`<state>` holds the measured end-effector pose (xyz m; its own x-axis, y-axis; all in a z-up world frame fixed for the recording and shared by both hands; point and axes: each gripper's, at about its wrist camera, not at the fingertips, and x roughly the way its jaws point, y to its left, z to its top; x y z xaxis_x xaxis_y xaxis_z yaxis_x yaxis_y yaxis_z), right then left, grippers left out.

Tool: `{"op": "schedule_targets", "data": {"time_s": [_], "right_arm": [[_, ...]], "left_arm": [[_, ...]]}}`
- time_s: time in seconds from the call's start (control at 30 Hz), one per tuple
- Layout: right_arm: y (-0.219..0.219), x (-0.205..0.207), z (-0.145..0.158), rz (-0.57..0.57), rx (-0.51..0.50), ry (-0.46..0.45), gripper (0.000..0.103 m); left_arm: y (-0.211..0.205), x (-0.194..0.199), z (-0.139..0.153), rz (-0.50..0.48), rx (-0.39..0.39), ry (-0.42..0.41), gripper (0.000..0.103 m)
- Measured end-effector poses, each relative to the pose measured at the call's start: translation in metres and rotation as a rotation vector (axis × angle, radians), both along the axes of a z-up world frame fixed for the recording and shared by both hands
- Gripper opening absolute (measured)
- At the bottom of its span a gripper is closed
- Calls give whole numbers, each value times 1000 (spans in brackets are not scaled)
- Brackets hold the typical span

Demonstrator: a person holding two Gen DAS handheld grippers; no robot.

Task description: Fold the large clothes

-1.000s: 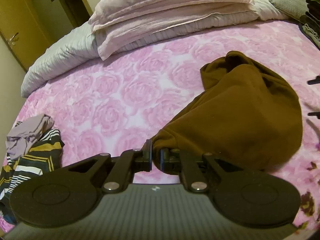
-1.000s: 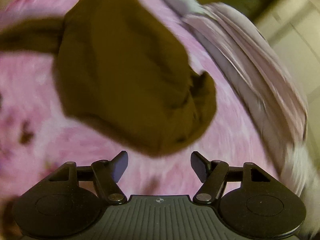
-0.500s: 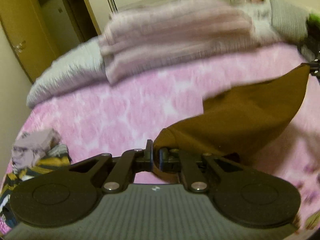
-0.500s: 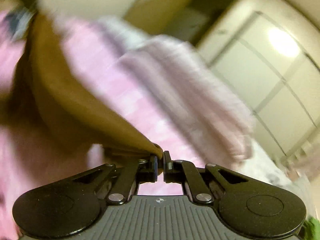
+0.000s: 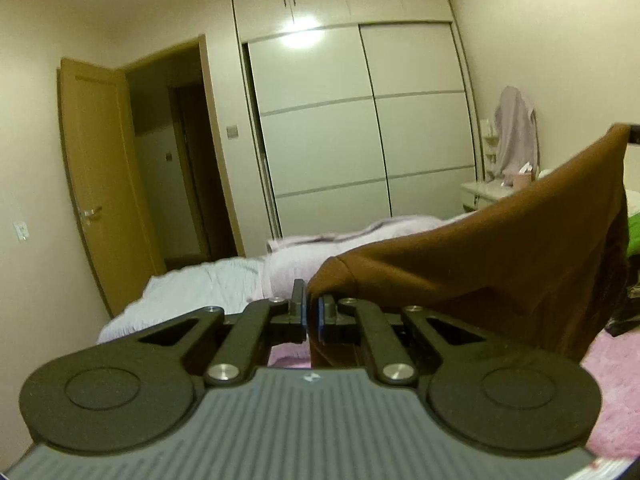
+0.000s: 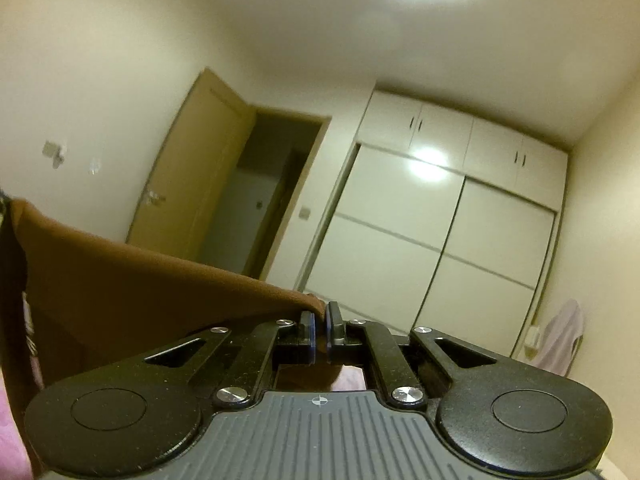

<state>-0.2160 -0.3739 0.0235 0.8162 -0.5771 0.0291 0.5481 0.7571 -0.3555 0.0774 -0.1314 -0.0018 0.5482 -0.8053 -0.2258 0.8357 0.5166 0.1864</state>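
Observation:
A large brown garment (image 5: 500,264) hangs in the air, stretched between my two grippers above the bed. My left gripper (image 5: 312,312) is shut on one corner of the cloth, which runs up and to the right toward the other gripper at the frame's right edge. In the right wrist view the same brown garment (image 6: 132,280) stretches left from my right gripper (image 6: 320,332), which is shut on its other corner. Both grippers point roughly level at the room's far wall.
A bed with a pink rose sheet (image 5: 616,380) lies below, with folded pale bedding (image 5: 320,248) at its far end. White wardrobe (image 5: 360,120) stands behind, an open wooden door (image 5: 100,184) at left, a nightstand (image 5: 484,192) at right.
Both grippers rose from the bed with the brown garment and tilted up toward level. The right gripper, open a second ago, closed on the garment's corner. The cloth now hangs stretched between them.

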Motion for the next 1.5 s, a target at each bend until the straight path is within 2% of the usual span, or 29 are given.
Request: {"op": "schedule_targets", "data": {"time_s": [0.13,0.23,0.43,0.6,0.7,0.77,0.83,0.9,1.03,1.13,1.23,1.33,1.43,1.5], "right_arm": [[44,-40,13,3,-35,22,0],[76,-66,8,8,-5,31,0],[110,-108,15,-4,76,69,0],[104,-110,28,12,134,104,0],[84,-97,22,13,181,118,0],[62,-74,9,-5,223,172,0],[26,-35,-23,-21,274,258,0],[-14,4,-67,-40,348,360,0],[-87,74,-183,-106,445,531,0],[-134,119,-270,-154,473,635,0],[-192,149,-346,-220,523,711,0],[-234,171,-392,-288,555,730,0],[-267,180,-413,-348,562,718,0],[-289,190,-417,-374,571,714,0]], "left_arm": [[30,-26,7,-3,-27,23,5],[50,-47,10,-6,-32,52,5],[79,-79,32,-17,-20,39,5],[62,-74,45,-26,73,24,6],[33,-52,31,-39,125,46,6],[5,-26,11,-53,166,93,6],[-31,8,-22,-58,223,165,5],[-73,47,-67,-58,300,234,5],[-160,118,-180,-58,467,332,5],[-218,154,-264,-55,589,355,5],[-265,186,-329,-53,685,399,5],[-298,207,-366,-87,734,404,5],[-334,219,-381,-123,711,339,6],[-358,228,-387,-140,690,335,6]]}}
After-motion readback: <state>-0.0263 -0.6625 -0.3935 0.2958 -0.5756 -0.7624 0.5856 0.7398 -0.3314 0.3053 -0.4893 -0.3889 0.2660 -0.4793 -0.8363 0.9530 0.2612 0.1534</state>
